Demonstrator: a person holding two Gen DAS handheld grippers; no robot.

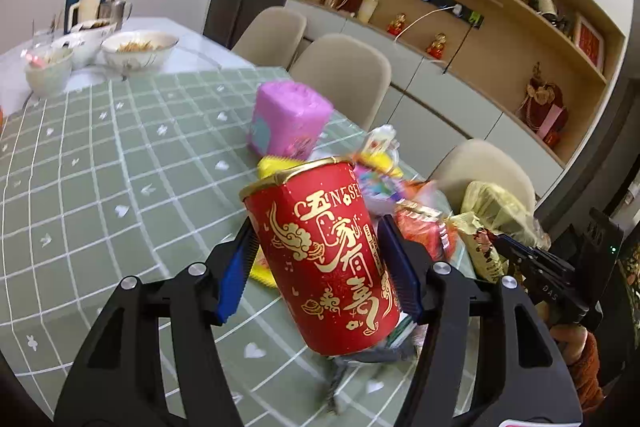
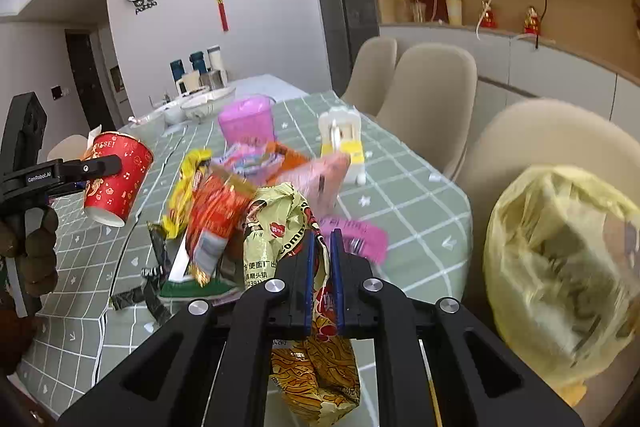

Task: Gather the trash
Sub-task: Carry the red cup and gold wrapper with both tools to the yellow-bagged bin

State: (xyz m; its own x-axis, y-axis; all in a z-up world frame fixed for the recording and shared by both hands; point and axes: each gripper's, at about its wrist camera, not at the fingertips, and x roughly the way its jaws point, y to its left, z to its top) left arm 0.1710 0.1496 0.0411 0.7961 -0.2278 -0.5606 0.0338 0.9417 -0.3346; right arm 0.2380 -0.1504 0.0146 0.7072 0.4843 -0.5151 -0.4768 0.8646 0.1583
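A red paper cup [image 1: 328, 259] with gold lettering hangs tilted above the green checked tablecloth [image 1: 100, 167], and my left gripper [image 1: 316, 227] is shut on its sides. The right wrist view shows the same cup [image 2: 120, 183] at the left, held in that left gripper [image 2: 100, 163]. My right gripper [image 2: 323, 239] is shut on a crumpled pale yellow snack wrapper [image 2: 280, 227], whose lower end dangles below the fingers. The left wrist view shows this wrapper [image 1: 480, 243] at the right. A pile of coloured wrappers [image 2: 224, 211] lies on the table between the two grippers.
A yellow plastic bag [image 2: 560, 267] bulges at the right, beyond the table edge by a beige chair [image 2: 540, 139]. A pink tub [image 2: 248, 123] and a white and yellow carton [image 2: 342, 143] stand behind the pile. Bowls [image 1: 138, 47] and flasks crowd the far end.
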